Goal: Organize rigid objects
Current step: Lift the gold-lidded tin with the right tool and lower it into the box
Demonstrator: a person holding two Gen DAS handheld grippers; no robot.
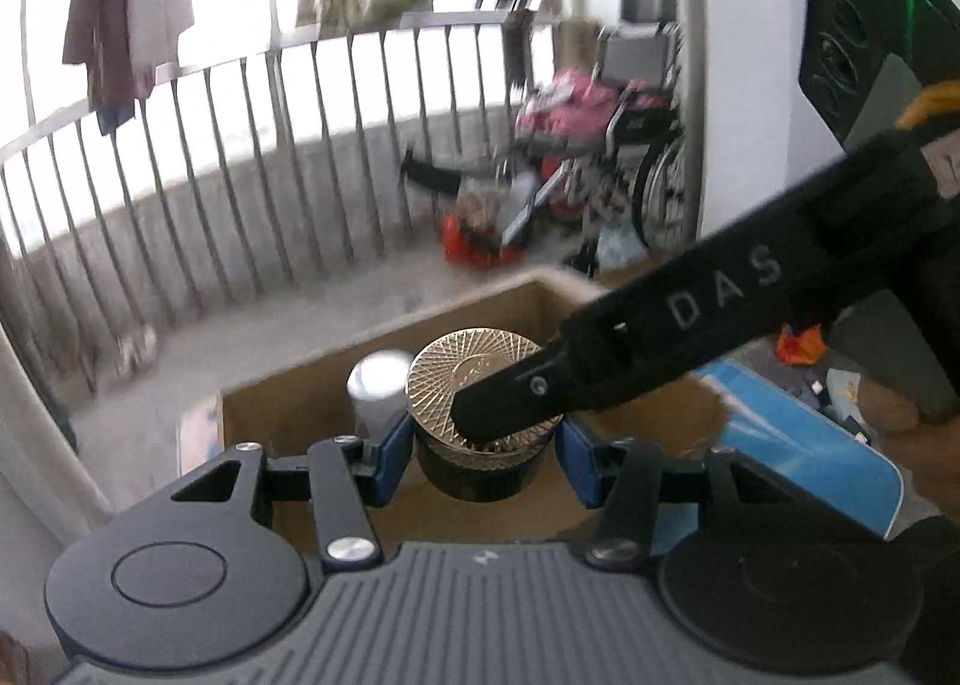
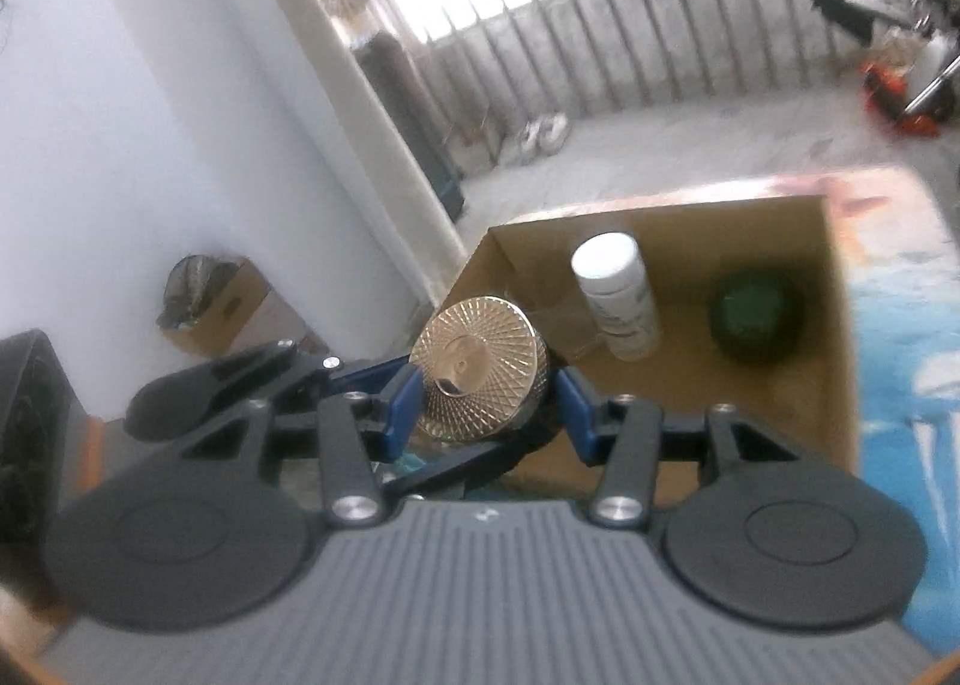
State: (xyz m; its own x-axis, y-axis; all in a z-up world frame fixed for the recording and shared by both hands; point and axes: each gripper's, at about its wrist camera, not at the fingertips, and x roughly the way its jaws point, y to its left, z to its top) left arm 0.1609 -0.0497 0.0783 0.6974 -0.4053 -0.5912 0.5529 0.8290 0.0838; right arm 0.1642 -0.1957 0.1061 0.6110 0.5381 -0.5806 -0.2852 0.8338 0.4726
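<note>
A dark jar with a gold patterned lid (image 1: pixel 474 379) sits between my left gripper's blue pads (image 1: pixel 396 457). My left gripper (image 1: pixel 483 460) is shut on the jar's body over an open cardboard box (image 1: pixel 300 391). My right gripper (image 2: pixel 489 400) also closes on the same jar's gold lid (image 2: pixel 480 364), and its black finger crosses the left view (image 1: pixel 630 349). In the box stand a white bottle (image 2: pixel 618 295), also in the left view (image 1: pixel 378 385), and a dark green round jar (image 2: pixel 756 319).
The box (image 2: pixel 834 325) rests on a blue patterned surface (image 2: pixel 912 361). A metal balcony railing (image 1: pixel 240 156) runs behind. A wheelchair with pink cloth (image 1: pixel 630 144) stands at the far right. A small box with a bag (image 2: pixel 210 301) sits by the white wall.
</note>
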